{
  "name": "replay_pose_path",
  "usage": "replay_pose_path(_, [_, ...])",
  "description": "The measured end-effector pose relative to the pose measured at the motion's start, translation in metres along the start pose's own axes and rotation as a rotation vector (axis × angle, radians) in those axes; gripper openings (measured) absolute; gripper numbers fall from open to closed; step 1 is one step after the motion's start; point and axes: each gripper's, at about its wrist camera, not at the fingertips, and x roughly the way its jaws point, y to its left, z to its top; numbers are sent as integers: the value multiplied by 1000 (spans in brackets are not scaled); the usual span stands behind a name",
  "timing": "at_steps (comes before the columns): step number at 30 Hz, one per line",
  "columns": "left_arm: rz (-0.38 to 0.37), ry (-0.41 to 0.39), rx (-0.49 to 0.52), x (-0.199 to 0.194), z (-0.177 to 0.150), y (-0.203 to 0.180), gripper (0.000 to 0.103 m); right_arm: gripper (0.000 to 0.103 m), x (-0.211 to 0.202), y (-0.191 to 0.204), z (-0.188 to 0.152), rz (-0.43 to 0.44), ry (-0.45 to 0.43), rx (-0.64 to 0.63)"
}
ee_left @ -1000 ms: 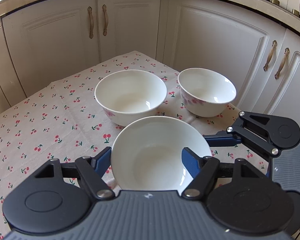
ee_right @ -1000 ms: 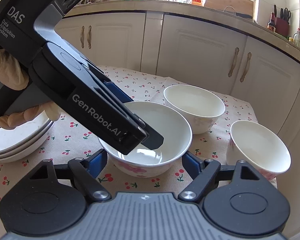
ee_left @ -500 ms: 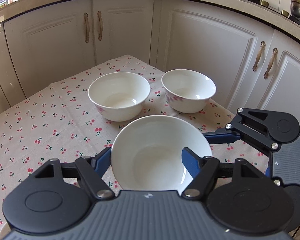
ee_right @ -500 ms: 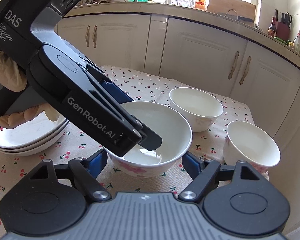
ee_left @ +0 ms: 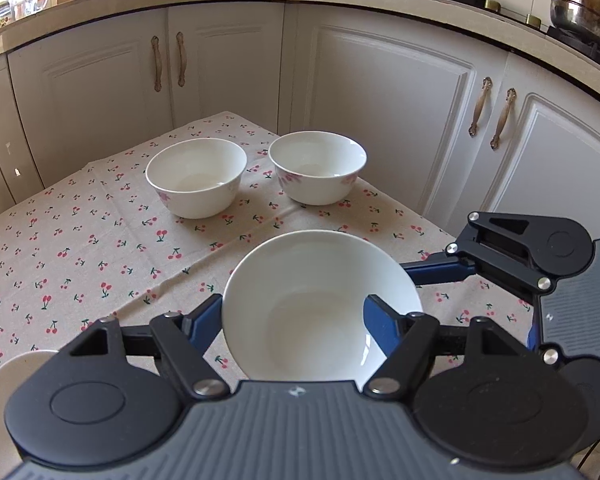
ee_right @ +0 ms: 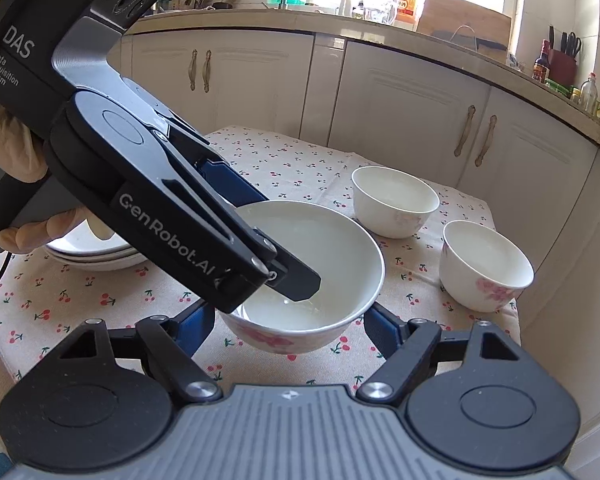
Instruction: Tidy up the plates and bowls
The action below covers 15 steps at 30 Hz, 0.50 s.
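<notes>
Both grippers (ee_left: 294, 312) (ee_right: 288, 322) clamped on one bowl (ee_left: 320, 308); two bowls (ee_left: 196, 176) beyond, plates (ee_right: 96, 250) left.

held bowl (ee_left: 320, 308), two bowls (ee_left: 196, 176) behind

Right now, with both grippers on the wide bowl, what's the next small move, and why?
Probably carry the bowl sideways to the plates and lower it onto that stack. The left gripper and right gripper both clamp it. The two small bowls look too narrow to take it, while the plates lie just beside it.
</notes>
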Motion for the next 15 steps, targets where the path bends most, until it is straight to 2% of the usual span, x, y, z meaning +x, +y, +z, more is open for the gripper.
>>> replay_pose_path(15, [-6, -1, -14, -10, -34, -25, 75, 85, -21, 19, -27, 20, 31, 8])
